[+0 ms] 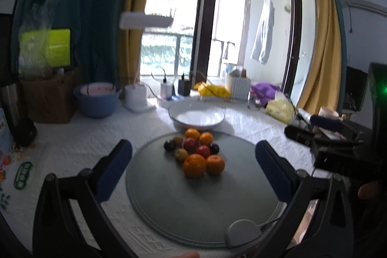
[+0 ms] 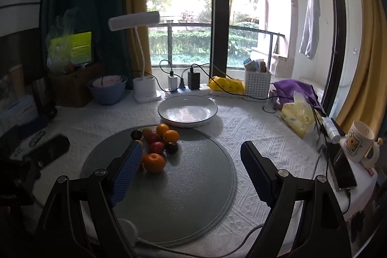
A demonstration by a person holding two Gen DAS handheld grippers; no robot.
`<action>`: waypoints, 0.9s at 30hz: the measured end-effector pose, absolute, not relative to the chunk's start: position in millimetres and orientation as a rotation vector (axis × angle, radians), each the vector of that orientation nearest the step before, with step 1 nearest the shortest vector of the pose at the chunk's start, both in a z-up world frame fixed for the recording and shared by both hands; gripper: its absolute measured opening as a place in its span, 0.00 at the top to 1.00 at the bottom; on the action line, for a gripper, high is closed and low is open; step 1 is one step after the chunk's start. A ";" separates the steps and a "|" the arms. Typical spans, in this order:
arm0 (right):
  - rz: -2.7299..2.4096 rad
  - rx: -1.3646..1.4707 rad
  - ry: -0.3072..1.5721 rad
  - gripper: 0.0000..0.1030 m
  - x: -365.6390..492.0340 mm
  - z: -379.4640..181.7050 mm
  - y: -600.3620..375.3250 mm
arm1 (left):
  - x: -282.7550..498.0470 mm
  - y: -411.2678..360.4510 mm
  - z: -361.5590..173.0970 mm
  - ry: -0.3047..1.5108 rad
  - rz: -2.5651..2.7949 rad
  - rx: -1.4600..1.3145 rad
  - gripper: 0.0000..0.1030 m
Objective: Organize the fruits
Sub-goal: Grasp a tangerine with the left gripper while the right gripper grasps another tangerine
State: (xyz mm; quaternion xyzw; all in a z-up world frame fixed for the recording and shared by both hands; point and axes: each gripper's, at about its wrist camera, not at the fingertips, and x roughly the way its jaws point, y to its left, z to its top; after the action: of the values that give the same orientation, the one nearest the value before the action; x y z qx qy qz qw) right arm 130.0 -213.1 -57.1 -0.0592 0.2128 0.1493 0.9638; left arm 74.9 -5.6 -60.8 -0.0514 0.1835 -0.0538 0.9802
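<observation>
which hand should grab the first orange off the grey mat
Left, probably. Its open tongs frame the nearest orange dead centre, while the right tongs sit offset, the fruit beside their left finger.

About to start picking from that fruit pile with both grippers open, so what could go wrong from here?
1. The fruit pile is packed tight on the smooth grey mat; gripping the front orange may nudge its neighbours into rolling.
2. The white plate sits beyond the pile, so carrying fruit there means passing over the rest.
3. A cable runs along the mat's near edge and may snag the right gripper or the left gripper.
</observation>
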 end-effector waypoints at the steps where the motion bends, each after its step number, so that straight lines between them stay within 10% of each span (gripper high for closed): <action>1: 0.300 -0.107 0.432 0.17 132.8 -59.1 -216.1 | 83.3 -8.1 -67.0 0.404 -0.117 -0.102 0.00; 18: 0.341 -0.039 0.604 0.17 207.3 -101.6 -240.0 | 165.3 -33.9 -120.8 0.676 -0.091 -0.093 0.02; 27: 0.369 -0.025 0.656 0.18 230.7 -112.2 -241.8 | 195.1 -27.9 -138.8 0.767 -0.074 -0.131 0.23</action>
State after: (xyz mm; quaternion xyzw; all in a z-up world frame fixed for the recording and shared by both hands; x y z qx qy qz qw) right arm 230.7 -241.8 -112.2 -0.0123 0.3201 0.1801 0.9300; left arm 195.1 -27.9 -138.8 -0.0640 0.3736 -0.0360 0.9247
